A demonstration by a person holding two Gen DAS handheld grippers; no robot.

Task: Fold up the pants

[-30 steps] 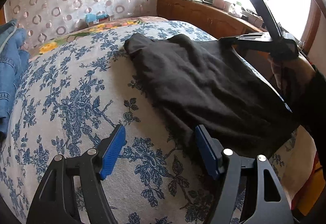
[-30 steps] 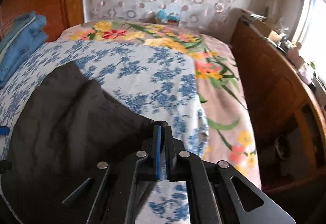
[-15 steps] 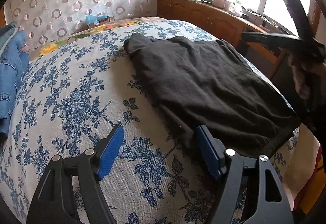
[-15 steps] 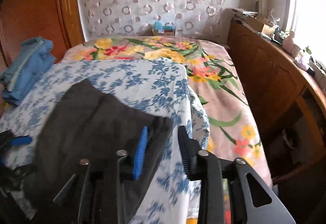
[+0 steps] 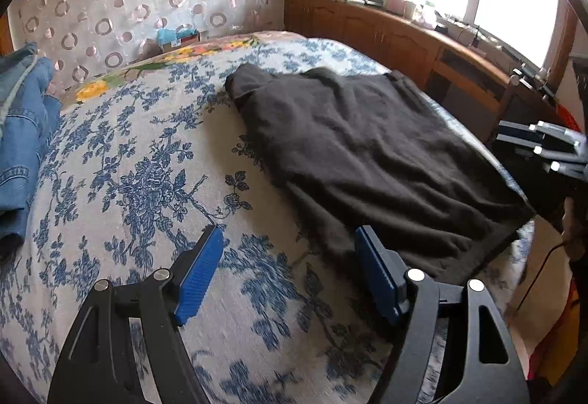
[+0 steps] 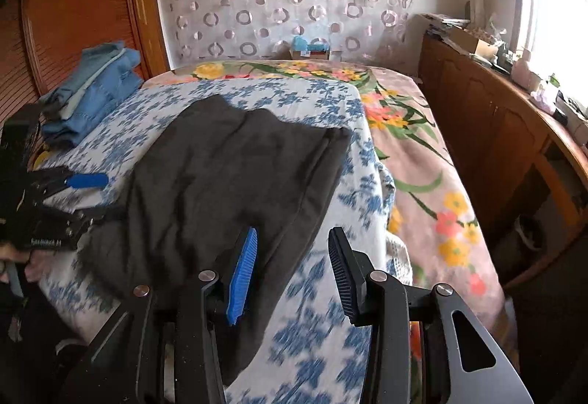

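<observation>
The dark grey pants (image 5: 371, 154) lie folded flat on the blue-flowered sheet (image 5: 139, 183) of the bed; they also show in the right wrist view (image 6: 228, 176). My left gripper (image 5: 290, 271) is open and empty, low over the sheet at the pants' near left corner. It also shows at the left edge of the right wrist view (image 6: 79, 196). My right gripper (image 6: 290, 266) is open and empty above the pants' near right edge. It also shows at the right edge of the left wrist view (image 5: 544, 147).
A stack of folded blue jeans (image 6: 92, 92) sits at the bed's far left, also in the left wrist view (image 5: 22, 139). A flowered blanket (image 6: 415, 154) covers the bed's right side. A wooden cabinet (image 6: 496, 117) runs along the window wall. A wooden headboard (image 6: 81, 0) stands far left.
My right gripper opened, let go of the pants' far right corner and drew back toward the near edge. The pants now lie flat. My left gripper stayed open and hardly moved.
</observation>
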